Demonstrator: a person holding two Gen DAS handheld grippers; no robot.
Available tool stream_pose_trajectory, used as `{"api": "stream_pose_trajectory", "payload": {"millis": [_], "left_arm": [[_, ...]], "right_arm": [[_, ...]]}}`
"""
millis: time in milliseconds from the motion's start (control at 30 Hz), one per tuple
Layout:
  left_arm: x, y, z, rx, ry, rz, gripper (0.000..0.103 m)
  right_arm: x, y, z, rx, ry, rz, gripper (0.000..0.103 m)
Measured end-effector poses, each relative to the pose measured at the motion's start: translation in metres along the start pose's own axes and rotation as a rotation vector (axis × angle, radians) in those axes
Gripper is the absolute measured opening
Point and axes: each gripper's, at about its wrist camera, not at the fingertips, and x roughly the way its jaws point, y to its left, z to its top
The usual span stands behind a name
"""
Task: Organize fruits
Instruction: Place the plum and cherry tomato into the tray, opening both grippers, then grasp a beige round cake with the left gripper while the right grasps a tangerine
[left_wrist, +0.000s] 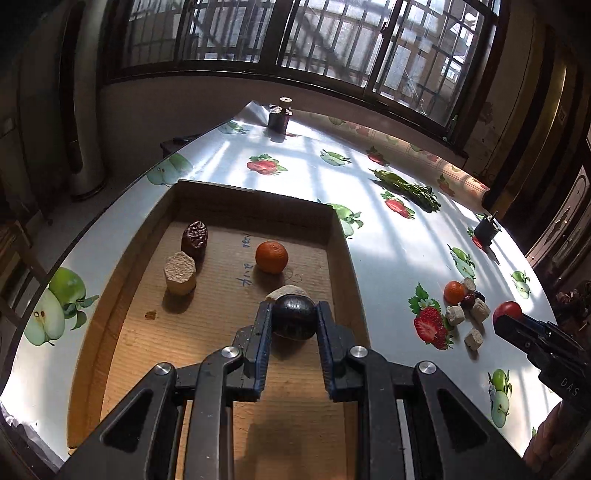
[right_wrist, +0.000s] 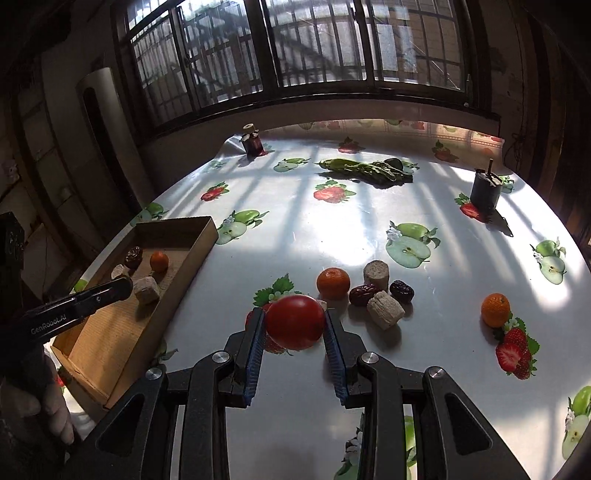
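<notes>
Tangerine (right_wrist: 495, 309) beside strawberry print, right view only

Both grippers, the left gripper (left_wrist: 294, 320) and the right gripper (right_wrist: 294, 325), are built of black angular links. Silver round screws are set behind the jaws, which are lined with blue ribbed pads. White "GenRobot.AI" lettering is printed along one side.

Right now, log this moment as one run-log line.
left tongs: shut on dark plum over cardboard tray | right tongs: shut on red tomato over table
</notes>
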Motion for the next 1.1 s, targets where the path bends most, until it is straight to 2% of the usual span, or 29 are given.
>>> {"api": "stream_pose_trajectory", "payload": {"millis": [100,200,333,400,533,600,667,767,800,933,1033,1100], "left_arm": [[0.011,0.045,0.003,-0.066,0.061,0.072,0.023],[0.027,0.074,0.007,-0.077,0.136,0.132,0.023],[0.045,0.090,0.012,-0.070,0.214,0.145,0.023],[0.051,0.092,0.015,-0.062,0.234,0.138,0.023],[0.058,0.088,0.024,-0.039,0.251,0.136,0.024],[0.065,0.088,0.029,-0.041,0.260,0.125,0.031],[0.069,0.085,0.033,-0.032,0.262,0.115,0.032],[0.070,0.080,0.034,-0.030,0.259,0.088,0.043],[0.069,0.080,0.034,-0.037,0.256,0.077,0.047],[0.053,0.086,0.028,-0.101,0.226,0.045,0.049],[0.028,0.089,0.022,-0.136,0.170,0.038,0.054],[0.010,0.089,0.018,-0.155,0.122,0.031,0.066]], "right_arm": [[0.025,0.051,0.010,-0.068,0.047,0.097,0.034],[0.053,0.098,0.016,-0.142,0.102,0.157,0.034],[0.094,0.144,0.017,-0.231,0.204,0.204,0.034],[0.112,0.156,0.015,-0.254,0.255,0.197,0.034],[0.136,0.163,0.014,-0.269,0.305,0.159,0.034],[0.143,0.164,0.013,-0.275,0.317,0.134,0.034],[0.150,0.164,0.015,-0.277,0.322,0.114,0.034],[0.157,0.164,0.016,-0.275,0.318,0.084,0.035],[0.158,0.164,0.016,-0.272,0.313,0.083,0.035],[0.149,0.160,0.018,-0.232,0.294,0.114,0.037],[0.124,0.152,0.023,-0.215,0.222,0.125,0.051],[0.103,0.141,0.025,-0.209,0.158,0.112,0.067]]}}
